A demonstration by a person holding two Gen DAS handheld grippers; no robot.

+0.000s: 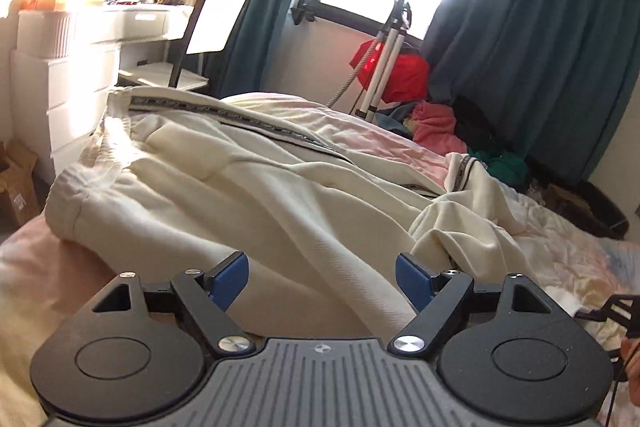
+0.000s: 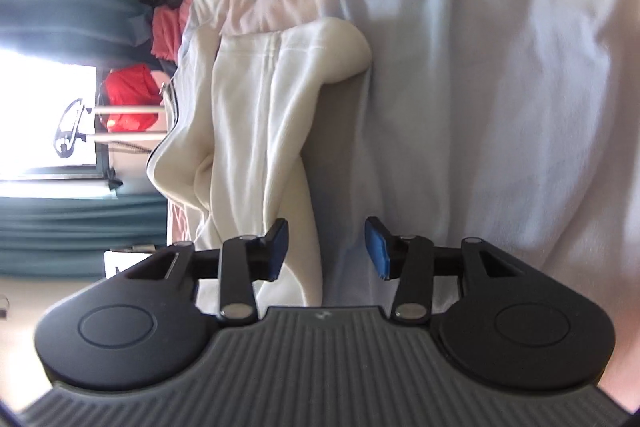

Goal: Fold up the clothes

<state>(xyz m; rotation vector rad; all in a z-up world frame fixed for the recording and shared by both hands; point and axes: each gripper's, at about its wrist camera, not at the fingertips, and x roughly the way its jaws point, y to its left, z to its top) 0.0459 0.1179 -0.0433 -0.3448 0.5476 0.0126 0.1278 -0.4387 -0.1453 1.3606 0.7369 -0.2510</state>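
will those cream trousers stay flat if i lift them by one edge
Probably not: the cream trousers lie in soft wrinkles, so they look floppy and should sag. The cloth looks thick, so likely weighty. On the bedsheet they may drag and bunch.

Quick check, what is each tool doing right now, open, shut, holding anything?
Left tool: open, holding nothing, over the cream trousers.
Right tool: open, holding nothing, at the trousers' edge on the bedsheet.

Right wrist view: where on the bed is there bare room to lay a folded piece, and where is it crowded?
Free: the pale bedsheet beside the cream trousers, ahead of the right gripper, whose jaws stand open and empty. In the left wrist view, a pinkish patch beside the open left gripper. Crowded: the far edge, with the pile of pink, green and dark clothes.
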